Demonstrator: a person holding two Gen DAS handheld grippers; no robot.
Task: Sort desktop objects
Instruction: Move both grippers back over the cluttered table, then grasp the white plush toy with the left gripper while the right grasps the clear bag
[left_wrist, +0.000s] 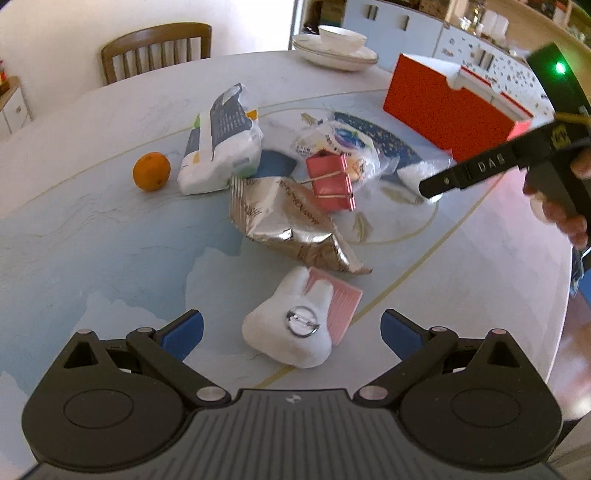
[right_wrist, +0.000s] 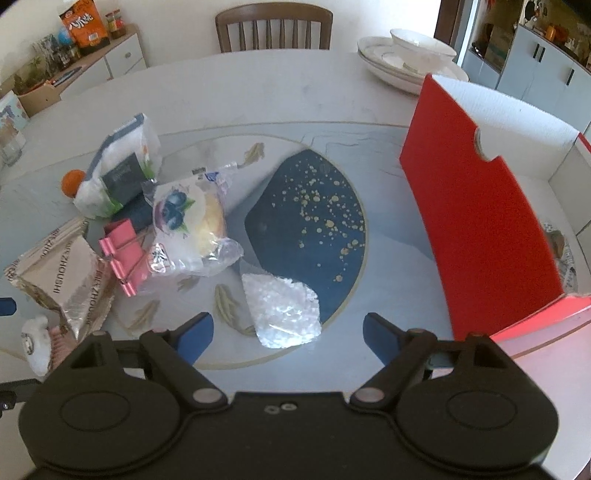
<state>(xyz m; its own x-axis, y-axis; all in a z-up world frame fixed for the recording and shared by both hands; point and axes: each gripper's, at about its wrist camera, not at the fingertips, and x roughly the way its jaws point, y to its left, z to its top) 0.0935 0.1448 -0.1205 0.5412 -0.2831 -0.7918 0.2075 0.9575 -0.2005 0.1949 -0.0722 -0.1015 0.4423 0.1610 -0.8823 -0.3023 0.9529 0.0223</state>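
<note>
My left gripper (left_wrist: 291, 330) is open, its blue pads either side of a white plush rabbit (left_wrist: 291, 325) lying on a pink comb (left_wrist: 345, 306). Beyond lie a silver foil packet (left_wrist: 291, 221), a pink binder clip (left_wrist: 330, 182), a bread bag (left_wrist: 343, 142), a white tissue pack (left_wrist: 221, 144) and an orange (left_wrist: 151, 171). My right gripper (right_wrist: 288, 332) is open just above a small clear plastic bag (right_wrist: 282, 308). The red box (right_wrist: 476, 218) stands at the right, open at the top. The right tool also shows in the left wrist view (left_wrist: 491, 166).
The round table (right_wrist: 280, 92) has a dark blue inlay (right_wrist: 314, 218). Stacked white plates and a bowl (right_wrist: 406, 59) sit at the far edge. A wooden chair (right_wrist: 273, 29) stands behind the table. A sideboard with jars (right_wrist: 74, 55) is at far left.
</note>
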